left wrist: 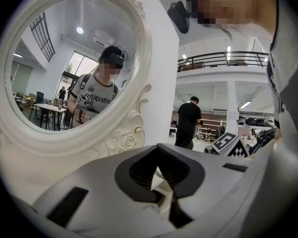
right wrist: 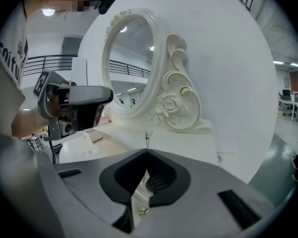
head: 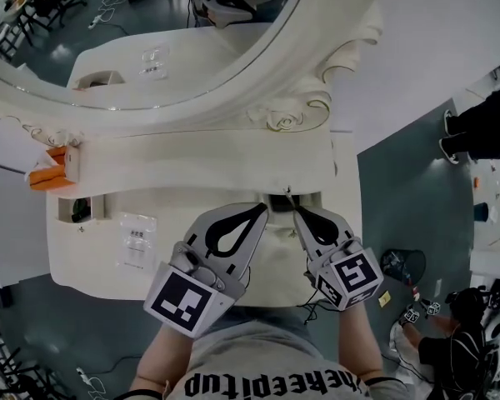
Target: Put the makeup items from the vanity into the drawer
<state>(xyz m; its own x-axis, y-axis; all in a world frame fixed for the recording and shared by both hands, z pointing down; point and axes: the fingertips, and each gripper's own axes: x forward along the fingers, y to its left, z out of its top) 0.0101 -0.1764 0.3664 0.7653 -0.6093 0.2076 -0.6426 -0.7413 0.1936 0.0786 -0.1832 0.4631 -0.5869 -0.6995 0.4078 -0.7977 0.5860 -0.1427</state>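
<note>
My two grippers sit side by side at the front middle of the white vanity (head: 192, 161). The left gripper (head: 261, 208) (left wrist: 158, 147) is shut, with nothing between its jaws. The right gripper (head: 298, 212) (right wrist: 147, 151) is shut too, and a thin metal drawer pull (right wrist: 147, 135) sticks up from its tips. A dark gap (head: 278, 198) shows between the two tips. At the vanity's left end lie an orange item (head: 43, 176), a small white box (head: 73, 163), a dark item in a recess (head: 81, 209) and a clear packet (head: 136, 242).
The big oval mirror (head: 150, 40) with its carved frame (right wrist: 176, 103) rises behind the top. A person in black (head: 450, 348) crouches on the floor at the right, among cables. The wearer's torso is close against the vanity's front edge.
</note>
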